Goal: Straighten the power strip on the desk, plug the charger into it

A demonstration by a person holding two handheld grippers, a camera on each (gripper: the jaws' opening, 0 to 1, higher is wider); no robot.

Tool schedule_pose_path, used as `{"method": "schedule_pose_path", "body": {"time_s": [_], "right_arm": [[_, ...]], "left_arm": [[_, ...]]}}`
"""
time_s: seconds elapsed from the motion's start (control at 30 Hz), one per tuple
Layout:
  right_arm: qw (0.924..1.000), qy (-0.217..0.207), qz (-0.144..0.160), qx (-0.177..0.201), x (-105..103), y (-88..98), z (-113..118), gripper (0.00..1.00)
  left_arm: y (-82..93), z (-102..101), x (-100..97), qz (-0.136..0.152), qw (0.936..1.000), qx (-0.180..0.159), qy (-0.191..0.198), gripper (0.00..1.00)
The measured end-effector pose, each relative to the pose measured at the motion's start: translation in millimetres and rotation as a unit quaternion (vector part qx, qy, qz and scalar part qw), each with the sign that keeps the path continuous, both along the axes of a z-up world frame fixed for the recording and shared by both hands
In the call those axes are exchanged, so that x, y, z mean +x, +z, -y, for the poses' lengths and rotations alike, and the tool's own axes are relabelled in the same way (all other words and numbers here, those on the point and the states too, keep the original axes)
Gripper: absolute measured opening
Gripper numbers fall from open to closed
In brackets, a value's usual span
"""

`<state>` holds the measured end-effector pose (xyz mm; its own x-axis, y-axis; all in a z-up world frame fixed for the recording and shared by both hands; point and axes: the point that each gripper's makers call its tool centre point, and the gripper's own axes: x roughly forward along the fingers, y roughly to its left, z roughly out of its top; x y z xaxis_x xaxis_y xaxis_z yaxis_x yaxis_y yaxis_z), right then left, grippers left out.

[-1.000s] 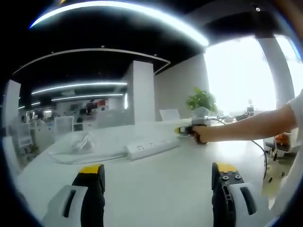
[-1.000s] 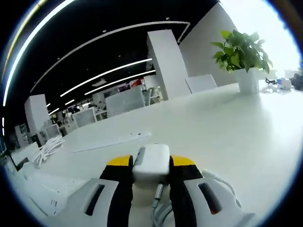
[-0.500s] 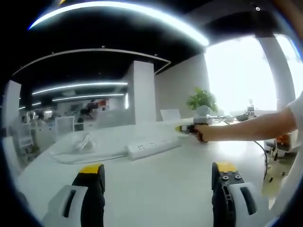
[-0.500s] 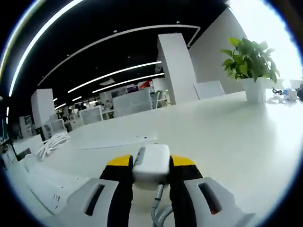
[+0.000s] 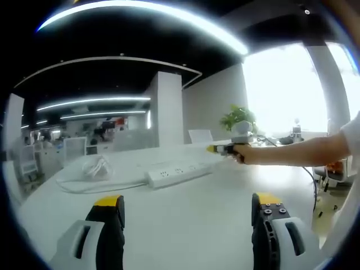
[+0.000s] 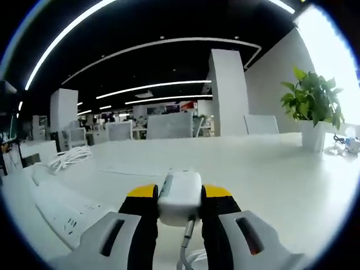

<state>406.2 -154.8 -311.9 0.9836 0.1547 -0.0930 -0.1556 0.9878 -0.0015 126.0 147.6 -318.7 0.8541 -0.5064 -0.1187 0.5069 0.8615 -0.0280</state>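
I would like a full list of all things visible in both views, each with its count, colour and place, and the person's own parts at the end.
power strip: 1, white, lying on the desk ahead of the left gripper
charger: 1, white, between the right gripper's jaws, cable hanging down from it
coiled cable: 1, white, on the desk to the left of the power strip
potted plant: 1, green leaves in a white pot, on the desk at the right
desk: 1, white, under everything
left gripper: 1, black jaws with yellow tips, wide apart, holding nothing
right gripper: 1, black jaws with yellow tips, closed on the charger
person's arm: 1, bare forearm, reaching in from the right
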Motion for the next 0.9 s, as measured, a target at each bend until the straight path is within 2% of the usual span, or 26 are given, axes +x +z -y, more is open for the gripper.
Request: {"method": "schedule_pose_path", "body": {"time_s": [0.37,0.43,0.53,0.67,0.77,0.83,0.9], "right_arm": [[0.9993,0.031,-0.007,-0.019,4,5.1,5,0.28],[0.9982,0.042,-0.007,-0.043,3,7.0,4,0.28],[0.9971,0.059,-0.006,-0.049,0,12.0,0,0.28],[0.9941,0.078,-0.009,-0.074,-10,16.6,-2,0.28],[0.9893,0.096,-0.012,-0.109,-15,13.1,-6,0.28],[0.9877,0.106,-0.018,-0.114,-23,12.4,-11,0.28],[0.9828,0.118,-0.016,-0.141,-28,14.1,-13,0.28]], "left_arm": [[0.6,-2,0.2,0.000,1.0000,-0.002,0.003,0.97],[0.3,-2,0.4,0.000,1.0000,-0.003,0.003,0.97],[-1.1,-3,0.6,-0.001,1.0000,-0.004,0.004,0.97],[-2.4,-2,0.9,-0.002,1.0000,-0.005,0.003,0.97],[-2.6,-2,1.0,-0.002,1.0000,-0.006,0.004,0.97],[-2.6,-3,1.2,-0.002,1.0000,-0.006,0.004,0.97],[-2.8,-3,1.2,-0.002,1.0000,-0.007,0.004,0.97]]}}
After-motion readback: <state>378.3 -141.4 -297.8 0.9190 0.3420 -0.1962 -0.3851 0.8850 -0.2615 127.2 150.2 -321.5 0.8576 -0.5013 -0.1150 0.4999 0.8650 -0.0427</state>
